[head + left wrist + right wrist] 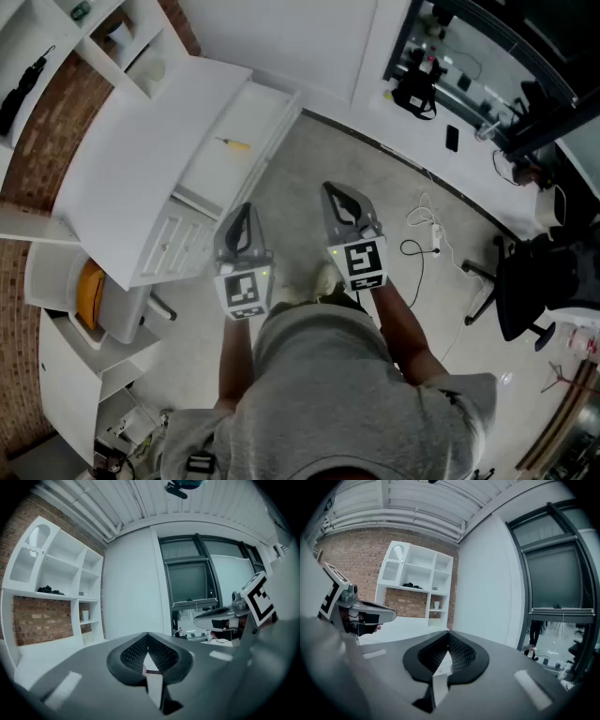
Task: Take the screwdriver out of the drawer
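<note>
Grey-shirted shoulders (pixel 328 375) fill the foreground. The dark grey left tool (pixel 246 211) has its jaws pressed together on nothing, and the matching right tool (pixel 331 190) is likewise closed and empty. The slim yellow-handled screwdriver (pixel 233 143) lies in the open white drawer (pixel 281 120) of the white desk (pixel 131 169), ahead-left of both tools and well apart. The speckled grey floor (pixel 375 159) lies below, with a red brick wall (pixel 37 150) at left.
</note>
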